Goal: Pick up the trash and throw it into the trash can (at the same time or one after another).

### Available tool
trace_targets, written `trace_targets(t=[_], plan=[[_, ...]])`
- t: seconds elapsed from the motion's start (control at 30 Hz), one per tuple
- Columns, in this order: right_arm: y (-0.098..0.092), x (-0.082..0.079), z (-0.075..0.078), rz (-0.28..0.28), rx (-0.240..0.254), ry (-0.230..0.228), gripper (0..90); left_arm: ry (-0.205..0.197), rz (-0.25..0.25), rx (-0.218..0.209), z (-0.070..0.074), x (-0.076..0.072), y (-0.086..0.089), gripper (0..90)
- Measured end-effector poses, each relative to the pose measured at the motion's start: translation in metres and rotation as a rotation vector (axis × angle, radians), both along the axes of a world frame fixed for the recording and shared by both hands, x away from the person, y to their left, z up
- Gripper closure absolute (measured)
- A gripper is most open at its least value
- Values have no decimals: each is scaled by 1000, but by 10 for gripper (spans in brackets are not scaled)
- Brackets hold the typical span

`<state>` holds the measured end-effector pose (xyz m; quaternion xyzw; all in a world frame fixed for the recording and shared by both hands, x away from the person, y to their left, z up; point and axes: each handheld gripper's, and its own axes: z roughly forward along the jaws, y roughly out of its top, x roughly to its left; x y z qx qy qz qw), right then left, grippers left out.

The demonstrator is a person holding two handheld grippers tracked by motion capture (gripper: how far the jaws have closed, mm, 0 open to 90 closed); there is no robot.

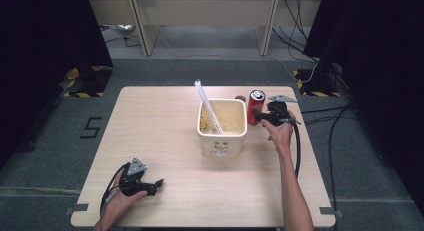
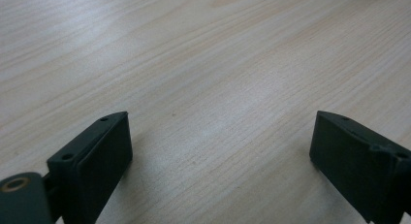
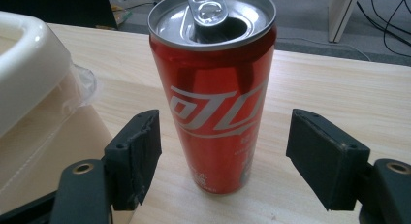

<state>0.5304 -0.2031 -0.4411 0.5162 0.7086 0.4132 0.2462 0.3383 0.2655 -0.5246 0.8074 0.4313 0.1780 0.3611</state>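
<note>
An opened red soda can (image 1: 256, 106) (image 3: 218, 112) stands upright on the wooden table (image 1: 160, 126), just right of a cream square tub (image 1: 222, 141) (image 3: 29, 54). My right gripper (image 1: 257, 113) (image 3: 225, 136) is level with the can's lower half. Its jaws are open on either side of the can, with a gap between each pad and the metal. My left gripper (image 1: 159, 185) (image 2: 220, 136) rests low over the table near the front left, open with only bare wood between its jaws.
A long pale stick (image 1: 207, 106) leans out of the tub toward the back left. A small brown object (image 1: 240, 97) lies behind the tub beside the can. The table's right edge (image 1: 312, 156) is close to my right forearm.
</note>
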Motion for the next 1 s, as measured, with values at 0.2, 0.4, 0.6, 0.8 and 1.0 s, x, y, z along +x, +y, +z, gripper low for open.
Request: trace_targets(t=[0.2,0.4,0.6,0.8,1.0], plan=[[5,3,-4,12,0,5,292,1,0,1,0,0,0,73],[8,7,-10,9,-14,11,294,0,0,0,0,0,0,73],[13,14,-15,8,-16,15,283,0,0,1,0,0,0,73],[16,17,-18,5,-22,19,269,0,0,0,0,0,0,73],[14,23,-23,-17,-12,9,225,1,0,1,0,0,0,73]])
